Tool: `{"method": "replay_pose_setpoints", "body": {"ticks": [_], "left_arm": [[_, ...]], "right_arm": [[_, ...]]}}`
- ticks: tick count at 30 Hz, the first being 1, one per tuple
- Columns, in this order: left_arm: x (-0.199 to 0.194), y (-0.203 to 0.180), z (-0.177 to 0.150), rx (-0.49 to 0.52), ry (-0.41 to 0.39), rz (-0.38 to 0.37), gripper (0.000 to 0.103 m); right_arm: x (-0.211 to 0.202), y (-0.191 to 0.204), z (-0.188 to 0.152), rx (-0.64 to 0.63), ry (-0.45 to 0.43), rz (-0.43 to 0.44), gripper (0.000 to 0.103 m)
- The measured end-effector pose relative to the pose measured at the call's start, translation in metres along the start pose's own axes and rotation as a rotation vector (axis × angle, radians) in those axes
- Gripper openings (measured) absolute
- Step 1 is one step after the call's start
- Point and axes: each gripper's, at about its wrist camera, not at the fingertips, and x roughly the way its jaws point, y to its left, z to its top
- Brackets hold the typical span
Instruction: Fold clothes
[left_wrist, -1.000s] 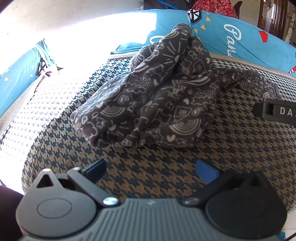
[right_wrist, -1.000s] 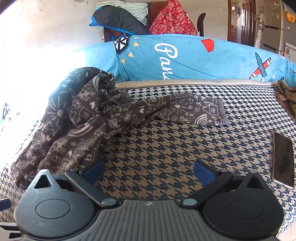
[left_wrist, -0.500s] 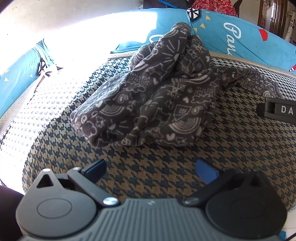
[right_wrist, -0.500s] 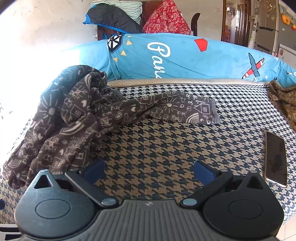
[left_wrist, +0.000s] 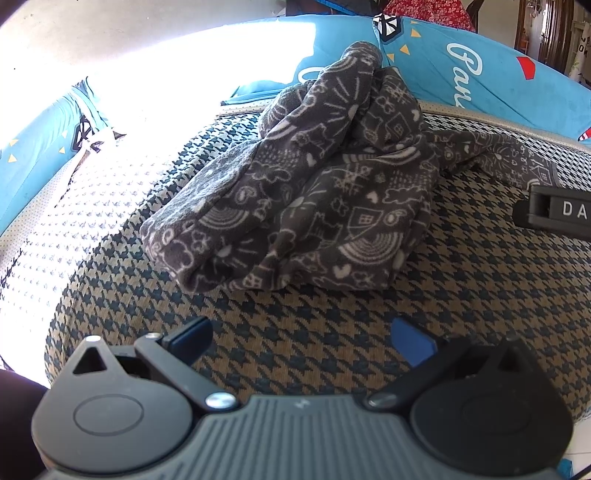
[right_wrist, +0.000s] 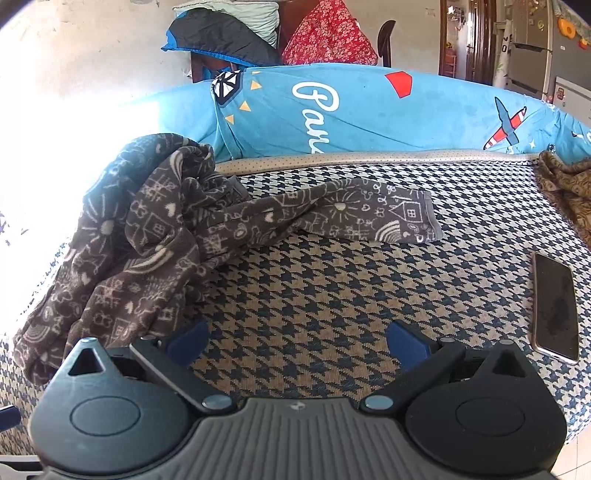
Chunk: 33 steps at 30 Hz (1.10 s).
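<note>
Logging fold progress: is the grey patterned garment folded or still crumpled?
Crumpled. The grey patterned garment sits bunched in a heap on the houndstooth surface, one sleeve trailing out flat.

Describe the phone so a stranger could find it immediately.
Start at the houndstooth-patterned bed in front of the blue cushion. On its right side, apart from the crumpled grey doodle-print garment, lies the phone: a flat dark slab with a metallic edge, the only rigid item there.
</note>
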Motion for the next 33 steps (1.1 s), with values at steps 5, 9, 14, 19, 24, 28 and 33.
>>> {"method": "replay_pose_setpoints", "body": {"ticks": [5, 9, 14, 19, 24, 28, 33], "left_arm": [[0.0001, -0.0006, -0.0002, 0.002, 0.000, -0.001, 0.103], [-0.0002, -0.0016, -0.0004, 0.004, 0.000, -0.002, 0.103], [-0.0001, -0.0019, -0.0005, 0.004, 0.001, -0.004, 0.103], [0.0005, -0.0020, -0.0003, 0.004, 0.001, -0.004, 0.103], [0.0002, -0.0023, -0.0003, 0.004, -0.001, -0.004, 0.103], [0.0002, -0.0024, -0.0003, 0.004, -0.002, -0.005, 0.103], [0.0009, -0.0022, 0.0001, 0.004, -0.002, -0.005, 0.103]], "right_arm": [[-0.0002, -0.0026, 0.0005, 0.011, -0.003, -0.015, 0.103], [-0.0007, -0.0044, 0.0010, 0.019, -0.007, -0.028, 0.103], [-0.0012, -0.0058, 0.0011, 0.024, -0.010, -0.038, 0.103], [-0.0016, -0.0066, 0.0011, 0.025, -0.012, -0.044, 0.103], [-0.0024, -0.0071, 0.0011, 0.027, -0.017, -0.047, 0.103], [-0.0029, -0.0071, 0.0009, 0.027, -0.019, -0.052, 0.103], [-0.0043, -0.0067, 0.0007, 0.024, -0.026, -0.056, 0.103]]}}
